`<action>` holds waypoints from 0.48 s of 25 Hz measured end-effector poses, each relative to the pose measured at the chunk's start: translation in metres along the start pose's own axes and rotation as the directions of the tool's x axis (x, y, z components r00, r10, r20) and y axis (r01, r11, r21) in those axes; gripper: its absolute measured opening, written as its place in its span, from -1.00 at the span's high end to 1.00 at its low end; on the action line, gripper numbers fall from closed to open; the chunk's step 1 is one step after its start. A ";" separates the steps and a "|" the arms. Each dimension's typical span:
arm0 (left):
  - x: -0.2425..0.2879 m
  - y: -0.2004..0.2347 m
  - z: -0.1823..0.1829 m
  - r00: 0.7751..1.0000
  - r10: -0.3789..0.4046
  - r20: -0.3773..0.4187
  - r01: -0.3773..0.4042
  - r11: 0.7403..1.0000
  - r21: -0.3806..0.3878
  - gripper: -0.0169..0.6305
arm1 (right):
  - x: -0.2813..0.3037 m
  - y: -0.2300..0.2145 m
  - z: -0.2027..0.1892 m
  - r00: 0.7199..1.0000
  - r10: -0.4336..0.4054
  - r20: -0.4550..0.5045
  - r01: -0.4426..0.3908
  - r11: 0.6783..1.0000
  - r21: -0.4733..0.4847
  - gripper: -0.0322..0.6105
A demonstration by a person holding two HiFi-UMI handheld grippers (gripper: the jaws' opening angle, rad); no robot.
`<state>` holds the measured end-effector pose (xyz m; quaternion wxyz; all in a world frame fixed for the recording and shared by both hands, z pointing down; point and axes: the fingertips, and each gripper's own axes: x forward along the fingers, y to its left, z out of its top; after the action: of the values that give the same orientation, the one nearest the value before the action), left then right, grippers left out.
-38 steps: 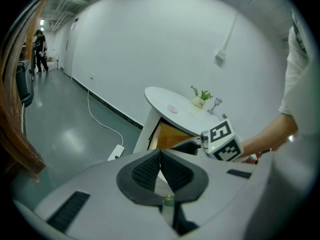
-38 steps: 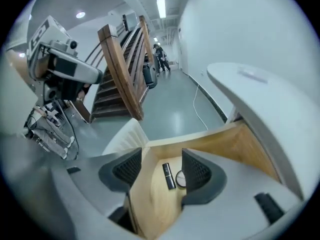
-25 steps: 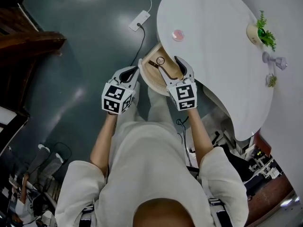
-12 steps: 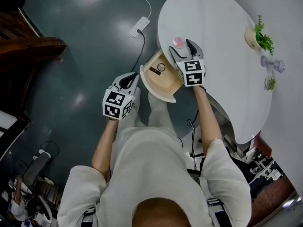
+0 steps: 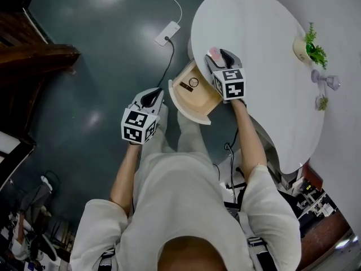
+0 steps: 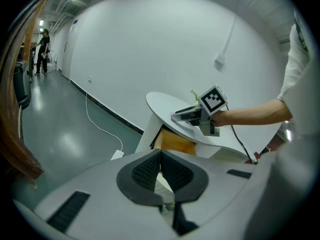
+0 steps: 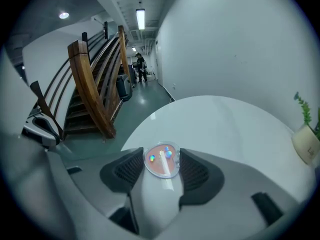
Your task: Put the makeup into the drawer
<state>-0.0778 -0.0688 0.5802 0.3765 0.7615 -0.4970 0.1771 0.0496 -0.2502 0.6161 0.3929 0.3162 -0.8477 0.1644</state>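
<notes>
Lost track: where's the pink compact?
Head view: compact on the white table's edge beside the open drawer, between the right gripper's jaws, which have just been closing.

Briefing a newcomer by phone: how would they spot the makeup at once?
Find the round white table, then its edge by the open wooden drawer. There lies a small round compact, clear-lidded and pink inside, unlike the green potted plant across the table.

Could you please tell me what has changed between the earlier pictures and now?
The right claw swung from above the open drawer out over the white table, and its jaws have just been closing, pads now touching the pink compact lying there. The left claw, shut and empty, and the drawer stayed put.
</notes>
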 end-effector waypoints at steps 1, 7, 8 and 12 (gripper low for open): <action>0.000 0.000 0.000 1.000 0.000 0.001 0.000 1.000 0.001 0.91 | -0.001 0.000 0.001 1.000 0.002 0.002 -0.002 1.000 -0.006 0.20; 0.000 -0.002 -0.003 1.000 -0.003 0.000 0.003 1.000 0.003 0.91 | -0.025 0.024 0.006 0.997 0.037 0.062 -0.034 0.998 -0.049 0.20; -0.001 -0.003 -0.003 1.000 -0.003 -0.001 0.003 1.000 0.004 0.91 | -0.031 0.031 0.006 0.996 0.046 0.072 -0.042 0.998 -0.054 0.20; -0.001 -0.005 -0.003 1.000 -0.005 0.003 0.005 1.000 0.008 0.91 | -0.054 0.062 -0.006 0.994 0.074 0.084 -0.069 0.996 -0.063 0.20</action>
<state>-0.0735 -0.0645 0.5797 0.3734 0.7646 -0.4948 0.1768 0.0383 -0.1792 0.5767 0.3594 0.2805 -0.8791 0.1389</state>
